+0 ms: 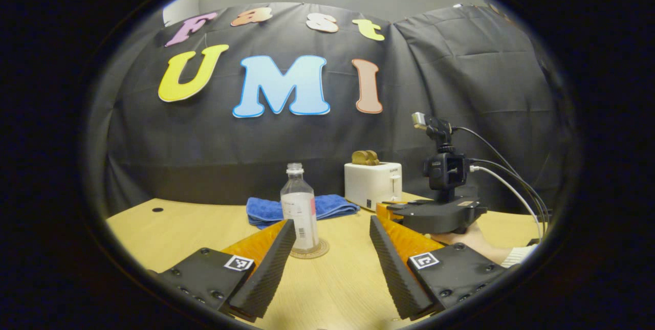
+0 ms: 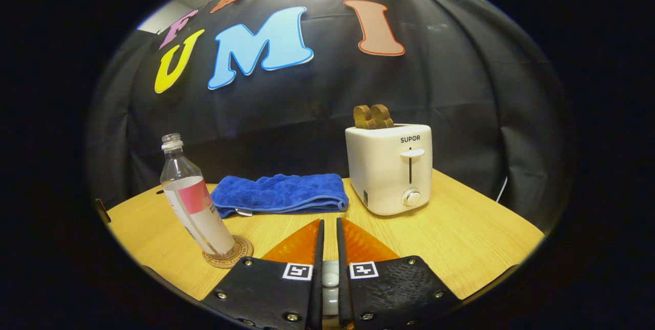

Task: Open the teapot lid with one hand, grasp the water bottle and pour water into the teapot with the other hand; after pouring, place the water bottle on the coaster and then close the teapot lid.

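Bottle (image 1: 299,206) stands uncapped on its coaster (image 1: 310,249) on the table (image 1: 179,222), just ahead of my spread left fingers (image 1: 271,263). Thin, slick plastic, partly filled, probably light: I'd grip mid-body gently. My right fingers (image 2: 319,240) pinch something pale, perhaps the lid.

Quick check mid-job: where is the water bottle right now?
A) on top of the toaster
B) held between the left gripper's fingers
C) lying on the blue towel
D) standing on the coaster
D: the water bottle stands on the round coaster on the table, free of the left gripper, whose fingers are spread apart.
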